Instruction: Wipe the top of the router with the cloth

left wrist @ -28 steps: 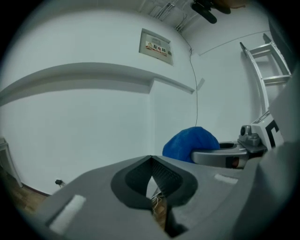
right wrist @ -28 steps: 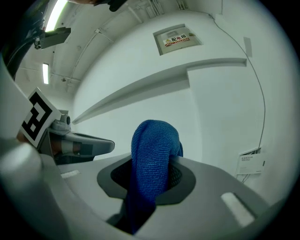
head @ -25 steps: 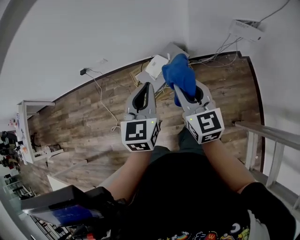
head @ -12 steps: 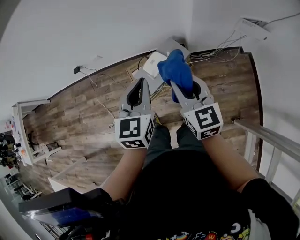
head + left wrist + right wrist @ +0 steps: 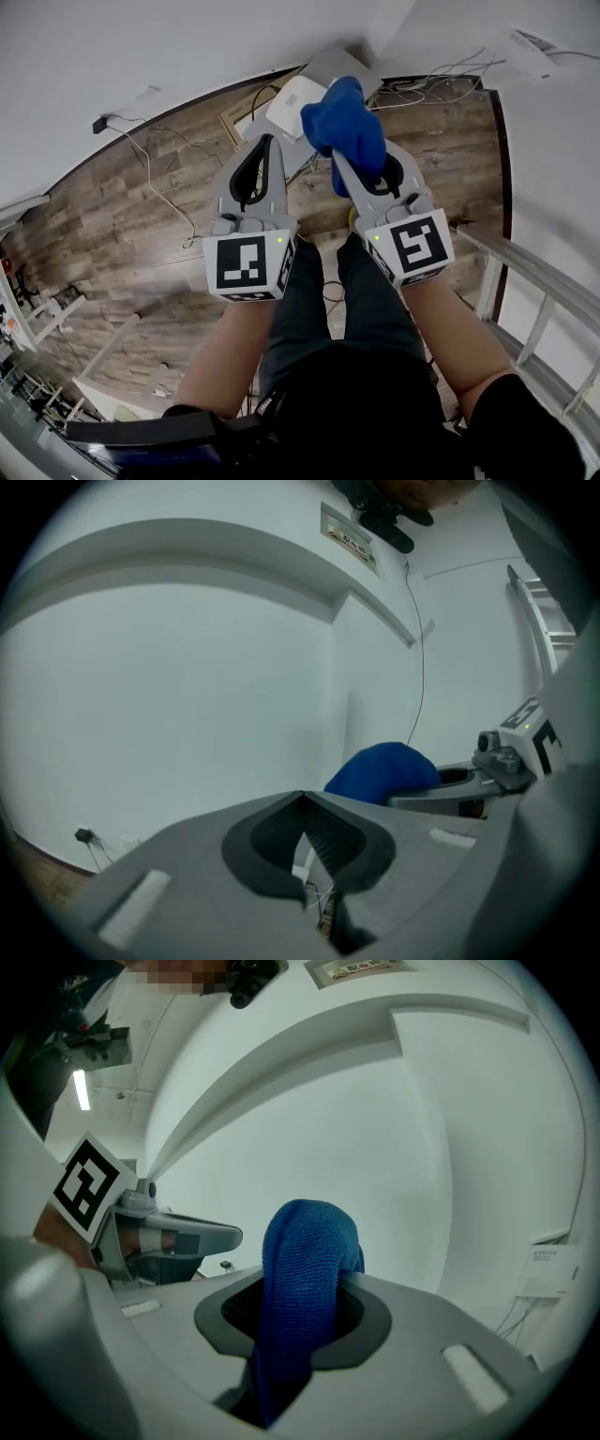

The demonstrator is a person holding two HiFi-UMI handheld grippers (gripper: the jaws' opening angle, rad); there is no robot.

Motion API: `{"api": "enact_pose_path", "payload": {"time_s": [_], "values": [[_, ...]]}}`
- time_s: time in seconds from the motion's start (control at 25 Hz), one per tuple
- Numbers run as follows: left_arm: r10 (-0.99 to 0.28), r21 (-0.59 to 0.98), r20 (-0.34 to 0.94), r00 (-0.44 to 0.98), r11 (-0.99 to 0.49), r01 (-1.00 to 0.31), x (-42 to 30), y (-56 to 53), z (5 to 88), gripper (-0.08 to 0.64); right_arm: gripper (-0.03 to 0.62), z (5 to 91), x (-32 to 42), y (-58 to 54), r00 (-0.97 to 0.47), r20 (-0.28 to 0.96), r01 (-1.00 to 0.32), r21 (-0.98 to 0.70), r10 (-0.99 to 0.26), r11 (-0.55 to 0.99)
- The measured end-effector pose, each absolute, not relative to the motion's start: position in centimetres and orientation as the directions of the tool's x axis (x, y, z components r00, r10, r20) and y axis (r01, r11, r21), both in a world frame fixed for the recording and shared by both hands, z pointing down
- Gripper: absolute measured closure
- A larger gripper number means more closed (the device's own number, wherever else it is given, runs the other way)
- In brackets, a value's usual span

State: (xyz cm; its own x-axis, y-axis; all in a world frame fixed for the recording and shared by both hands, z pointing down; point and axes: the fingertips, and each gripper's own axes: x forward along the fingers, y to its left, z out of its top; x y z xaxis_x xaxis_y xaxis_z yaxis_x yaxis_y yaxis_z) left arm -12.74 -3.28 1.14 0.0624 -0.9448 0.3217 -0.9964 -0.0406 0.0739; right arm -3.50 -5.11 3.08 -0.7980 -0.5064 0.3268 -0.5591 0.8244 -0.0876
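Note:
A white router [image 5: 289, 106] lies on the wooden floor by the wall, partly hidden behind the blue cloth [image 5: 345, 128]. My right gripper [image 5: 349, 155] is shut on that cloth [image 5: 298, 1307], which bulges up over its jaws. It hangs high above the floor, a little right of the router. My left gripper [image 5: 258, 150] is held beside it, jaws shut with nothing between them [image 5: 302, 797]. The cloth [image 5: 382, 772] shows to the right in the left gripper view.
Cables [image 5: 155, 192] run along the floor and wall. A grey flat box [image 5: 337, 67] lies behind the router. A white metal rail [image 5: 539, 281] stands at the right. White furniture legs [image 5: 103, 347] are at lower left. The person's legs [image 5: 323, 309] are below the grippers.
Both grippers have moved forward and slightly up in the head view toward the router. The view has tilted further down. The cloth stays in the right gripper.

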Motion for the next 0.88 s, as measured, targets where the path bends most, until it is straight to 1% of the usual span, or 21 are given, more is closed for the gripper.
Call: {"api": "enact_pose_path", "payload": {"time_s": [0.28, 0.56, 0.72, 0.88], "values": [[-0.963, 0.051, 0.27, 0.026, -0.012, -0.999, -15.8, -5.2, 11.3, 0.558, 0.471, 14.0, -6.6, -7.5, -0.787, 0.292, -0.587, -0.081, -0.544, 0.805], [-0.977, 0.01, 0.215, 0.001, 0.001, -1.0, -17.8, -7.1, 21.6, 0.558, 0.471, 25.1, -7.8, -9.5, -0.796, 0.264, -0.574, -0.043, -0.545, 0.818], [-0.986, -0.016, 0.162, -0.023, 0.02, -1.0, -18.6, -8.4, 26.0, 0.558, 0.471, 30.1, -7.8, -11.2, -0.792, 0.24, -0.582, -0.014, -0.562, 0.813], [-0.992, -0.036, 0.125, -0.011, 0.006, -0.999, -19.1, -9.2, 29.3, 0.558, 0.474, 34.2, -8.1, -12.5, -0.791, 0.211, -0.587, 0.007, -0.575, 0.81]]}}
